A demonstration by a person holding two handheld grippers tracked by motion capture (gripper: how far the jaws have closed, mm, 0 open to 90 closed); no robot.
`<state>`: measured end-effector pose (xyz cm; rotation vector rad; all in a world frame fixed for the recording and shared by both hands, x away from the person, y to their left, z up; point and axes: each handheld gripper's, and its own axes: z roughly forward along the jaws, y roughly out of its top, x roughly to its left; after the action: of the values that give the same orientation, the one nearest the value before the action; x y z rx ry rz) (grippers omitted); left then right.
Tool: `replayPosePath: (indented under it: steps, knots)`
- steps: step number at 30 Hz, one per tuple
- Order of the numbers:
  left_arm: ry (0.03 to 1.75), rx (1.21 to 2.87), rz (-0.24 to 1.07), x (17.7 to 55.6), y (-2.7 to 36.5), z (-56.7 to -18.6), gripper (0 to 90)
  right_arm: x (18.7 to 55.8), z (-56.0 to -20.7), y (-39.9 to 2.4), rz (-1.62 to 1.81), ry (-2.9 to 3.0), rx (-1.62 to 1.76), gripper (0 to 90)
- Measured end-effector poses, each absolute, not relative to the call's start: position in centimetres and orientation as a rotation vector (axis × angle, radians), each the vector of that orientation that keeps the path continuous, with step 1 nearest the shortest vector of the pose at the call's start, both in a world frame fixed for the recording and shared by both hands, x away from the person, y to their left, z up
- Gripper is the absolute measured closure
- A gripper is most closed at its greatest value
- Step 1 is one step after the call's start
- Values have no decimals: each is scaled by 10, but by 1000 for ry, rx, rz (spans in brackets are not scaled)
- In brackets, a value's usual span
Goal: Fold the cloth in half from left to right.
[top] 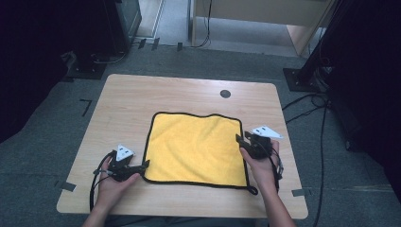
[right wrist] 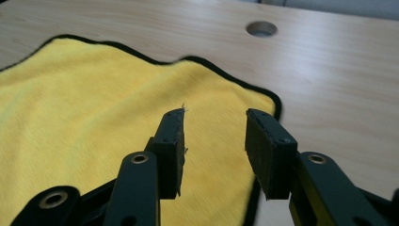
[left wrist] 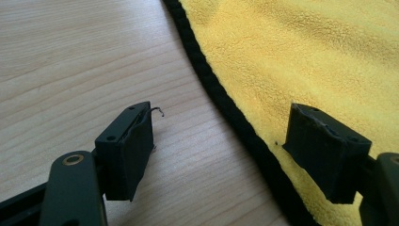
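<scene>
Yellow cloth with a black edge lies flat and spread out on the wooden table, close to the person's side. Nearest to the person, two hands come in from the bottom of the high view, and each one holds a black gripper.

Left gripper sits low at the cloth's near left corner. In the left gripper view its jaws stand wide apart with nothing between them. One jaw is over the bare wood and the other is over the yellow cloth, with the black edge running between them.

Right gripper is a little farther away, at the right edge of the cloth. In the right gripper view its jaws are apart too, with a smaller gap, and nothing is in them. They hang over the cloth's right side.

Farther away, past the cloth, there is a round hole in the table. Beyond the table lies a grey floor with black cables.
</scene>
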<state>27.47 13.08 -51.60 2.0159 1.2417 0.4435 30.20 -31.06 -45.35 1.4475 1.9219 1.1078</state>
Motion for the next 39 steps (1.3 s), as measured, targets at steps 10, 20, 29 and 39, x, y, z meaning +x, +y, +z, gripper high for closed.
replayPosePath:
  steps: [10, 20, 29, 39]
  knots:
    - [1275, 2024, 488, 265, 131, -516, 239, 353, -448, -236, 1160, 2049, 1332, 601]
    - [1271, 2033, 517, 263, 131, -517, 239, 392, -480, -242, 925, 2000, 1456, 656]
    - [1270, 2031, 523, 265, 131, -517, 238, 389, -510, -299, 742, 1942, 1562, 666]
    - [1270, 2030, 524, 265, 131, -517, 237, 389, -506, -318, 777, 1896, 1597, 634]
